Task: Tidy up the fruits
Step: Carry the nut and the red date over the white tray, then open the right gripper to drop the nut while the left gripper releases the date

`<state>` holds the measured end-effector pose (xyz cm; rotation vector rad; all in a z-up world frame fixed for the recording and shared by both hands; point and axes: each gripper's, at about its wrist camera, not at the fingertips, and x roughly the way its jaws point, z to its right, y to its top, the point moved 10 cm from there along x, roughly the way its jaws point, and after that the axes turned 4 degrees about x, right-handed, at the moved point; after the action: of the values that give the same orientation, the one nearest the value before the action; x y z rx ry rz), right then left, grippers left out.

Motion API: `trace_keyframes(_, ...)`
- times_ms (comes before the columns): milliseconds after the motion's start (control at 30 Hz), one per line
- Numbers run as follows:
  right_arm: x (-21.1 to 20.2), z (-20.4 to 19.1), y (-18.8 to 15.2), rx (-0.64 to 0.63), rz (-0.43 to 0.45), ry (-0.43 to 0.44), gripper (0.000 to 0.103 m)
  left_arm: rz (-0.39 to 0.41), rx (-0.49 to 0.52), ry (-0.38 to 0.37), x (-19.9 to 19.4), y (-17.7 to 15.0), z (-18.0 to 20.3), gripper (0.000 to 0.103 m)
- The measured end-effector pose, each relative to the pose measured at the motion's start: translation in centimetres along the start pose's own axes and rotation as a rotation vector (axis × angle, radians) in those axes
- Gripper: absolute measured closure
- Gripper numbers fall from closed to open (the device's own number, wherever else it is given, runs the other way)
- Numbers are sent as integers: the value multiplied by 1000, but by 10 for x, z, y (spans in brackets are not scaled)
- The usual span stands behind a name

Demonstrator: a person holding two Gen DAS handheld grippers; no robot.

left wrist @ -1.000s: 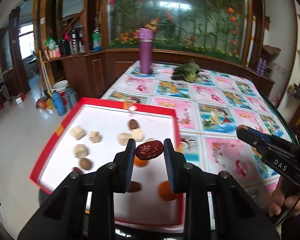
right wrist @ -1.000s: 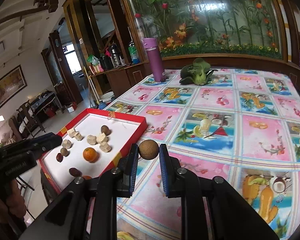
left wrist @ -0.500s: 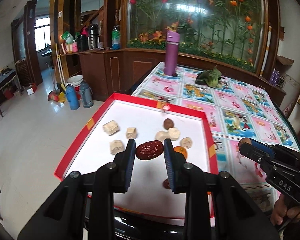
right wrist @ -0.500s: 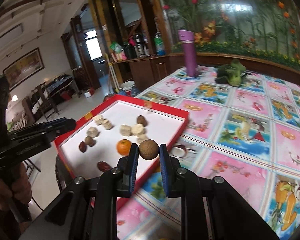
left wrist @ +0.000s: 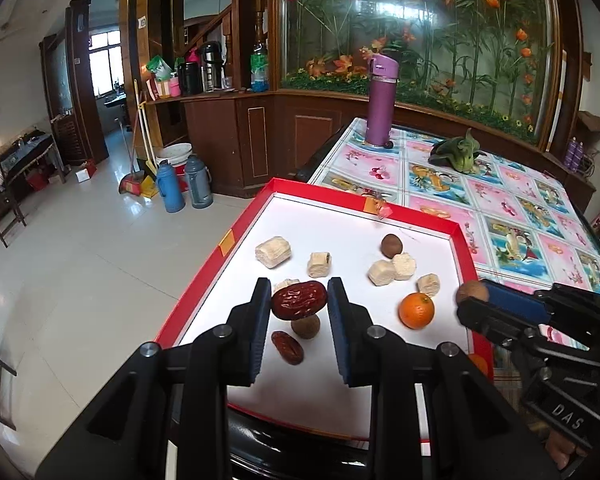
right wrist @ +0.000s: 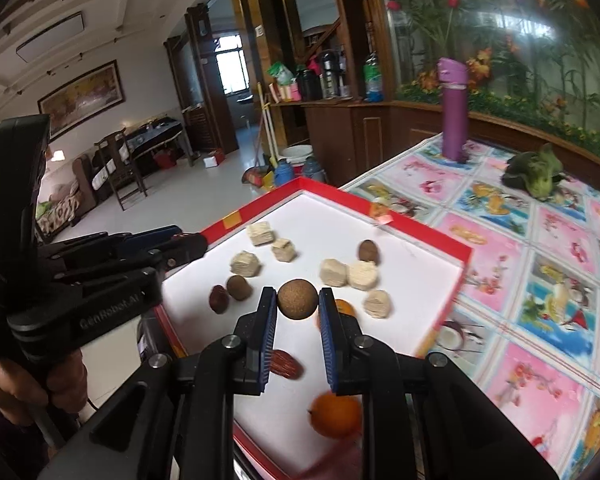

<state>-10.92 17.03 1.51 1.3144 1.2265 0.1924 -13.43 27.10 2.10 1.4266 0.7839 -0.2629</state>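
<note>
Your left tool (left wrist: pixel 299 305) is closed on one wrinkled red date (left wrist: pixel 299 300), held above the near left part of the red-rimmed white tray (left wrist: pixel 420 219). Your right tool (right wrist: pixel 297 307) is closed on one round brown fruit (right wrist: pixel 297 299), held over the tray's near middle.

Counting across the tray in the left view: six pale beige chunks, the leftmost (left wrist: pixel 273 252) near the left rim; one loose date (left wrist: pixel 287 347) lying just beside a brown fruit (left wrist: pixel 305 326) under your left tool; another brown fruit (left wrist: pixel 391 245) toward the far side; and one whole orange (left wrist: pixel 416 311) to the right. The right view shows a second orange (right wrist: pixel 334 416) near the tray's front edge and one more date (right wrist: pixel 285 363) beside it.

The tray sits at the left end of the surface (left wrist: pixel 516 204), which is covered in a pink and blue picture-tile cloth. Farther back stand one purple flask (left wrist: pixel 381 101) and, to its right, one leafy green vegetable (left wrist: pixel 458 154). Behind them is a wall of painted flowers. To the left the tiled floor (left wrist: pixel 80 264) holds two thermos jugs, one blue (left wrist: pixel 169 186) and one grey (left wrist: pixel 198 186).
</note>
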Motion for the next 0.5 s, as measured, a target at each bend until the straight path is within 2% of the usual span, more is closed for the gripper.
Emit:
trace_keyframes(300, 31, 4, -7, 57, -95, 16, 84, -31, 27, 40, 20, -1, -1, 72)
trace_keyframes(500, 37, 3, -5, 72, -112, 15, 84, -38, 43, 75, 28, -1, -7, 72)
